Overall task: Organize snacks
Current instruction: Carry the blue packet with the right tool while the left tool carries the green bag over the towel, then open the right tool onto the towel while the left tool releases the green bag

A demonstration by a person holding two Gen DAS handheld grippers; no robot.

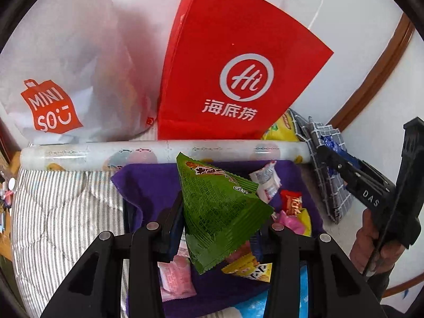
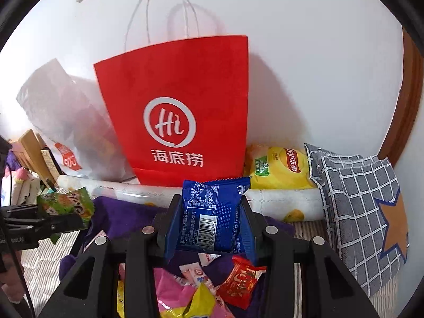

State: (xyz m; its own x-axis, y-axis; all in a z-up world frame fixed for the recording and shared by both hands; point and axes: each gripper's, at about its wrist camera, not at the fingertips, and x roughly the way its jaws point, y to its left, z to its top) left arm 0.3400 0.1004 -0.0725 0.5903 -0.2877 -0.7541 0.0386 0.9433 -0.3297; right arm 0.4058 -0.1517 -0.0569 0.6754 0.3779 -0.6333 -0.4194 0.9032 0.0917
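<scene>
My left gripper [image 1: 221, 220] is shut on a green triangular snack packet [image 1: 220, 209] and holds it above a purple cloth [image 1: 148, 185] strewn with small snacks. My right gripper [image 2: 212, 225] is shut on a blue snack packet [image 2: 212, 217], held above the same pile. A red paper bag [image 1: 233, 74] with white handles stands upright against the wall behind, also in the right wrist view [image 2: 180, 111]. The right gripper shows at the right edge of the left wrist view [image 1: 334, 156]. The left gripper with the green packet [image 2: 66, 204] shows at the left of the right wrist view.
A white Miniso bag [image 1: 58, 79] stands left of the red bag. A wrapped roll [image 1: 164, 152] lies before both bags. A yellow chip bag [image 2: 281, 167] and a grey checked pillow [image 2: 357, 212] lie at the right. Loose red [image 2: 238, 281], pink and yellow snacks lie on the cloth. The bedding is striped [image 1: 58, 212].
</scene>
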